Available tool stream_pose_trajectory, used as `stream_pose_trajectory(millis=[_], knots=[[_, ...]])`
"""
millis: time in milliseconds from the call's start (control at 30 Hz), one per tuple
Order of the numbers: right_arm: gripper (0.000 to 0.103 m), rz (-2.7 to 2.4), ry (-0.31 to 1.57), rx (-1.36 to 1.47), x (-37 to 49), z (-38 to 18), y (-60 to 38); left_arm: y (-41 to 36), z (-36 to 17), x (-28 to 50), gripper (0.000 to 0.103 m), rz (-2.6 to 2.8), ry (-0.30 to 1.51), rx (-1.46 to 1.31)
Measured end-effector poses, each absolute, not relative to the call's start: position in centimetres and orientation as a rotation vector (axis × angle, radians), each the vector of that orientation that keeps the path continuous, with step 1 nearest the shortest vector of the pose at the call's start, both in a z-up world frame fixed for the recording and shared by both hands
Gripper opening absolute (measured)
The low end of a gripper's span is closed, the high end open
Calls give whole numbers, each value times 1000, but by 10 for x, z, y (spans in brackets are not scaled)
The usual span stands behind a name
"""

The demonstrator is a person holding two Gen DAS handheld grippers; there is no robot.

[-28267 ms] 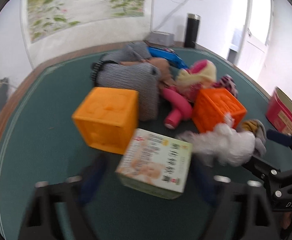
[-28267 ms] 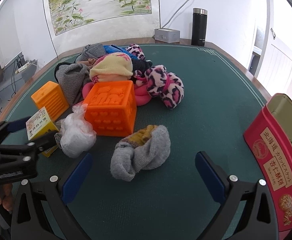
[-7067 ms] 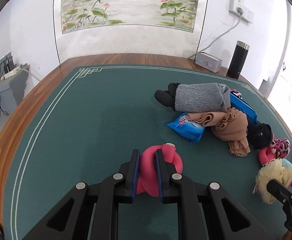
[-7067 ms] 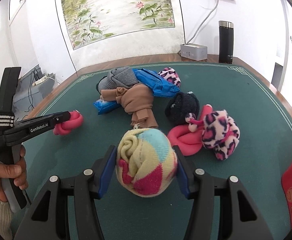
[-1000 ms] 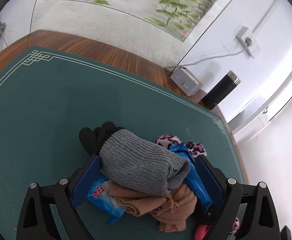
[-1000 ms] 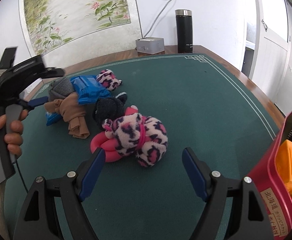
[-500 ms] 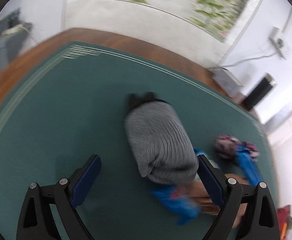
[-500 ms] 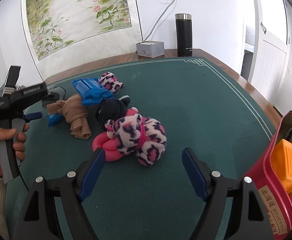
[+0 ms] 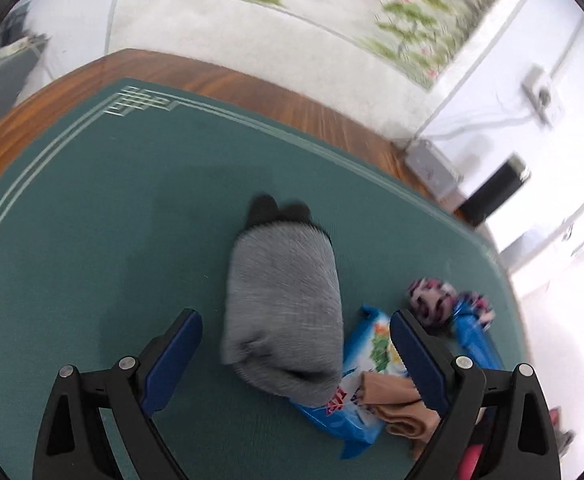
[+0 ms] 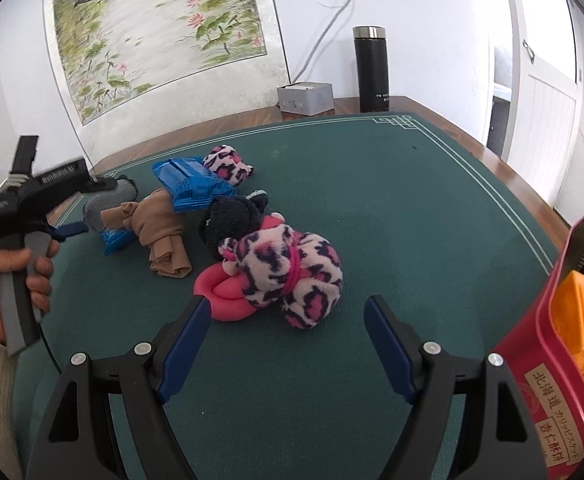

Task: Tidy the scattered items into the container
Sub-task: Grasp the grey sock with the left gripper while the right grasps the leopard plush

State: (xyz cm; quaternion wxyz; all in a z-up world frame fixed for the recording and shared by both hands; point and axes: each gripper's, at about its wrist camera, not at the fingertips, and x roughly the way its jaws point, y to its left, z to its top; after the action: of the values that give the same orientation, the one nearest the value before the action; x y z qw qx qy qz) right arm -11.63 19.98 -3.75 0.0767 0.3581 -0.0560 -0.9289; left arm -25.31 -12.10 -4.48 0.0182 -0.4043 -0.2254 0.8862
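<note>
Left tongs (image 9: 294, 354) stand wide around the grey sock roll (image 9: 281, 312), ready to pinch it; right tongs (image 10: 287, 338) wait wide before the leopard sock (image 10: 292, 270), with the red tin (image 10: 548, 368) at the surface's right edge

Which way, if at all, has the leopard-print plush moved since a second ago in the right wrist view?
No. The leopard-print plush lies in the same spot on the pink ring, in front of the black sock ball.

Black flask (image 10: 372, 70) — grey box (image 10: 306, 98) (beside)
</note>
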Motion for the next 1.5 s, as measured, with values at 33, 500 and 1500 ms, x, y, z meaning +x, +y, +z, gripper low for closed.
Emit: stream_pose_trajectory(millis=[33, 500, 1500], knots=[[82, -2784, -180, 1070, -117, -37, 202, -119, -46, -253, 83, 2764, -672, -1238], [60, -2695, -376, 1124, -143, -49, 217, -112, -35, -248, 46, 2782, -638, -1141], [52, -2860, -123, 949, -92, -8, 212, 3, 15, -157, 45, 2657, -314, -944]])
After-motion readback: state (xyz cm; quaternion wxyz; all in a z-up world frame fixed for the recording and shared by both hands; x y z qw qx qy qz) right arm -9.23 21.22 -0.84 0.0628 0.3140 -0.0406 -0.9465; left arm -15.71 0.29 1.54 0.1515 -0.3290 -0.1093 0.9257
